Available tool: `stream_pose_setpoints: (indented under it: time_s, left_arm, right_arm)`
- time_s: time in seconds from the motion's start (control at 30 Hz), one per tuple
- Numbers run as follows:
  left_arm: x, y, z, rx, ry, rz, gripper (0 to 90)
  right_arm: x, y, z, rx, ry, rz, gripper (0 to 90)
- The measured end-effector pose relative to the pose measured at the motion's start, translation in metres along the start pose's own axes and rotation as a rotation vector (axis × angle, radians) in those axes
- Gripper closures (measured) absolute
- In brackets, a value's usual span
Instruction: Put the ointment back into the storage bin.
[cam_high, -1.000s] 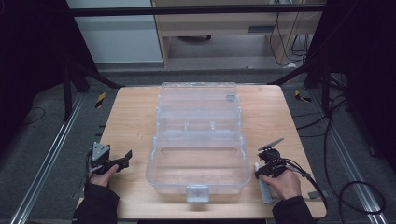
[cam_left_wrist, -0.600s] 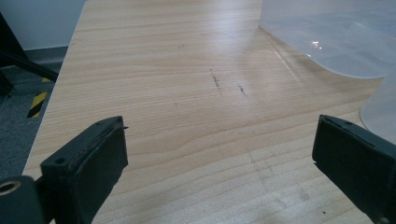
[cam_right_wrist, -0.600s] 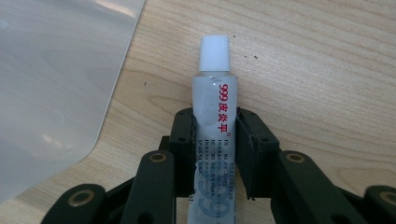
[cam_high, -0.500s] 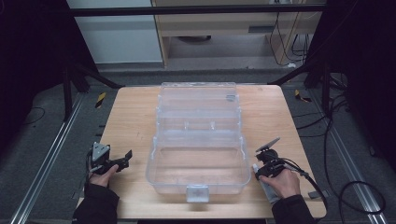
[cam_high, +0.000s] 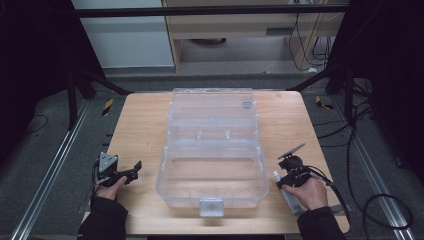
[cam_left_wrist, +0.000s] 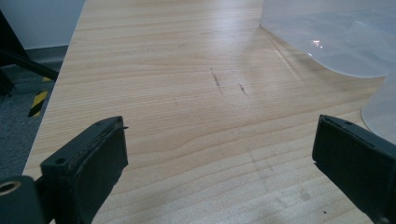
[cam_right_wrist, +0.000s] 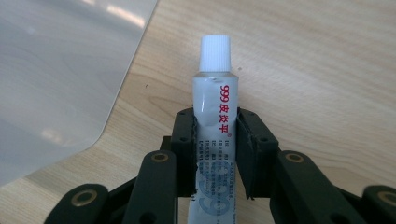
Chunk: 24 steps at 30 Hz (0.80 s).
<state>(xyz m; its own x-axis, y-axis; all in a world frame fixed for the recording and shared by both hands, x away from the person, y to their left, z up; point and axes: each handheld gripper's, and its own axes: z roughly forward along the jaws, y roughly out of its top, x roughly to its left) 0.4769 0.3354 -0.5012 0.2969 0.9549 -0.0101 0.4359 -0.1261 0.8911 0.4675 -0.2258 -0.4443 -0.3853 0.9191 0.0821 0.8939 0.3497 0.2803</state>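
Fingers, left gripper: on my left gripper (cam_high: 131, 170) the two black pads (cam_left_wrist: 88, 163) stood wide apart with nothing between them but bare wood.
Left gripper, place: it sat low over the near left part of the wooden table (cam_high: 140, 130), held in my left hand (cam_high: 107, 190), with its jaws pointed toward the clear case and well short of it. Its grey three-cornered plate (cam_high: 106, 162) faced up.
Left gripper view: wood grain with a few dark scuff marks (cam_left_wrist: 217, 79) lay ahead, and a rounded corner of clear plastic showed at the upper right.
Clear case: an open transparent plastic case (cam_high: 212, 145) lay in the middle of the table, its lid laid back toward the far edge and a pale latch (cam_high: 210, 206) on the near wall. I could make out nothing inside it.
Fingers, right gripper: on my right gripper (cam_right_wrist: 216, 149) the pads (cam_right_wrist: 247, 149) were closed against both sides of a small tube (cam_right_wrist: 215, 116).
Tube: it was silvery white with a ribbed white cap (cam_right_wrist: 215, 53) and red print reading 999; the capped end stuck out past the pads.
Right gripper, place: my right hand (cam_high: 307, 192) held it over the near right part of the table, just beside the case's right wall, with the tube's cap pointing toward that wall. I could not tell whether the tube touched the wood.
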Motion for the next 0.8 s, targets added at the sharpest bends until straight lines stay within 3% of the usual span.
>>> stream_pose_setpoints:
  time_s: [0.3, 0.47, 0.5, 0.53, 0.57, 0.6, 0.63, 0.8]
  left_arm:
    - [0.0, 0.0, 0.0, 0.001, -0.002, -0.001, 2.7]
    - [0.0, 0.0, 0.0, -0.003, -0.002, 0.001, 2.7]
    - [0.0, 0.0, 0.0, -0.003, -0.002, 0.001, 2.7]
    - [0.0, 0.0, 0.0, -0.004, -0.003, 0.0, 2.7]
    - [0.0, 0.0, 0.0, -0.004, -0.003, 0.0, 2.7]
    - [0.0, 0.0, 0.0, -0.003, -0.004, -0.002, 2.7]
    - [0.0, 0.0, 0.0, -0.003, -0.004, -0.002, 2.7]
    - [0.0, 0.0, 0.0, -0.003, -0.005, -0.003, 2.7]
  right_arm:
    - [-0.006, -0.002, -0.025, -0.112, 0.01, -0.003, 69.9]
    - [-0.007, -0.001, -0.043, -0.237, 0.036, -0.049, 69.9]
    - [-0.007, -0.001, -0.043, -0.237, 0.036, -0.049, 69.9]
    - [-0.007, -0.002, -0.05, -0.284, 0.05, -0.081, 69.9]
    - [-0.007, -0.002, -0.05, -0.284, 0.05, -0.081, 69.9]
    - [-0.007, -0.002, -0.056, -0.319, 0.067, -0.111, 69.9]
    - [-0.007, -0.002, -0.056, -0.319, 0.067, -0.111, 69.9]
    - [-0.002, 0.003, -0.069, -0.372, 0.053, -0.2, 69.9]
